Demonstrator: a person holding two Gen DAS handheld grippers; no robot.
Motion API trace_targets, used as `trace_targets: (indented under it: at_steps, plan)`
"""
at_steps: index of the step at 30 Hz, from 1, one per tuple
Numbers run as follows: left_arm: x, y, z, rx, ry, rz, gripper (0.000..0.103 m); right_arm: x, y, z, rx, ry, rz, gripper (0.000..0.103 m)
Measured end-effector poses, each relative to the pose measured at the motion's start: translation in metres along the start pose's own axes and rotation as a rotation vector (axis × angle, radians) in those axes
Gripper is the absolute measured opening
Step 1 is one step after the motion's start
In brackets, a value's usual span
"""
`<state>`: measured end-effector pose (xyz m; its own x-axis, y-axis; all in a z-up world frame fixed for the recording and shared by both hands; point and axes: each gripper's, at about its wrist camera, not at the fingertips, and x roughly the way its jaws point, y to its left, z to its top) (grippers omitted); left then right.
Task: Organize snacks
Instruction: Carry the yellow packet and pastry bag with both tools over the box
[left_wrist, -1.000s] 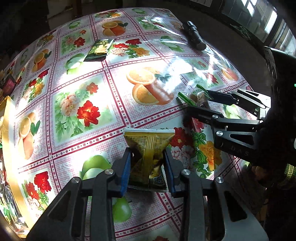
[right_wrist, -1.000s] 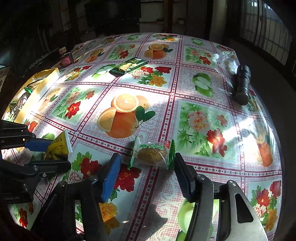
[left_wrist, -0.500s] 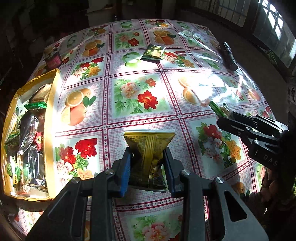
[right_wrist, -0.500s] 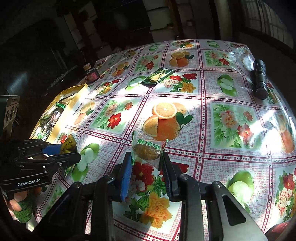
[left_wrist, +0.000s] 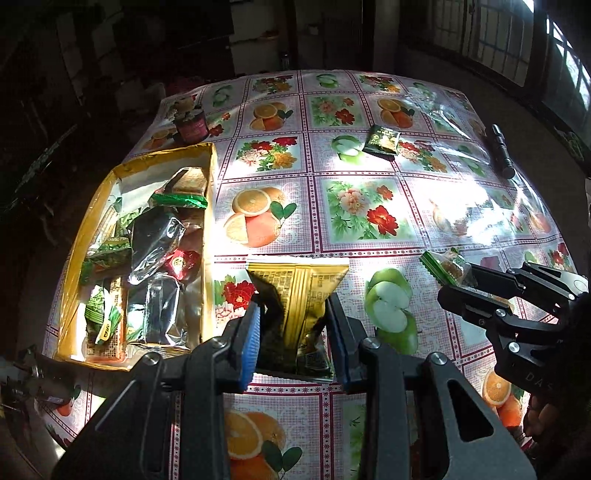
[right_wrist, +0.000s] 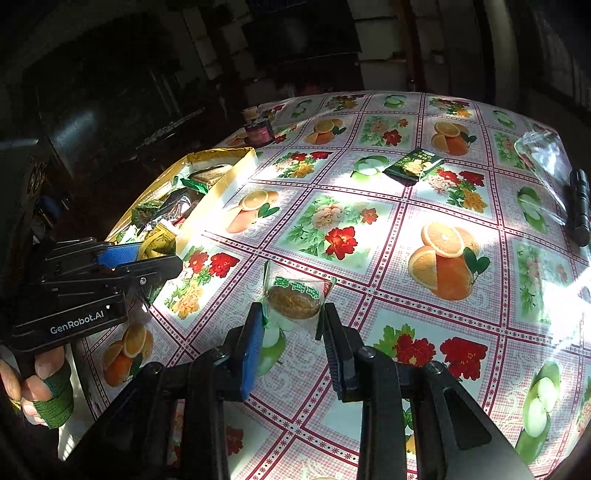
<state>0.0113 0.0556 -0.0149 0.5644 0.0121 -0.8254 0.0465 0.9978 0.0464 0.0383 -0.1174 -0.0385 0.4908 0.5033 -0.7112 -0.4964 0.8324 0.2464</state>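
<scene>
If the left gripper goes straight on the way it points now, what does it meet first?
Probably the bare tablecloth, just past the yellow packet that the left gripper holds. The snack box lies off to the left of that line. Depth is hard to judge here.

White "GenRobot.AI" lettering is showing on the black plastic body of the left gripper, at the near left. Embossed "DAS" is showing on the black plastic body of the right gripper, near right. Packet printing is staying unreadable.
</scene>
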Motion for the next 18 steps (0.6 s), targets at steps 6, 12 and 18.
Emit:
trace_targets:
  at_steps: [6, 12, 18]
  plan:
    - [-0.007, 0.016, -0.004, -0.033, -0.015, 0.009, 0.035, 0.005, 0.02, 0.002, -0.036, 0.013, 0.02, 0.031]
    - [-0.019, 0.053, -0.004, -0.112, -0.042, 0.013, 0.035, 0.012, 0.047, 0.016, -0.075, 0.01, 0.074, 0.031]
    - [-0.024, 0.122, -0.01, -0.264, -0.041, 0.043, 0.035, 0.037, 0.088, 0.055, -0.112, -0.021, 0.174, 0.031]
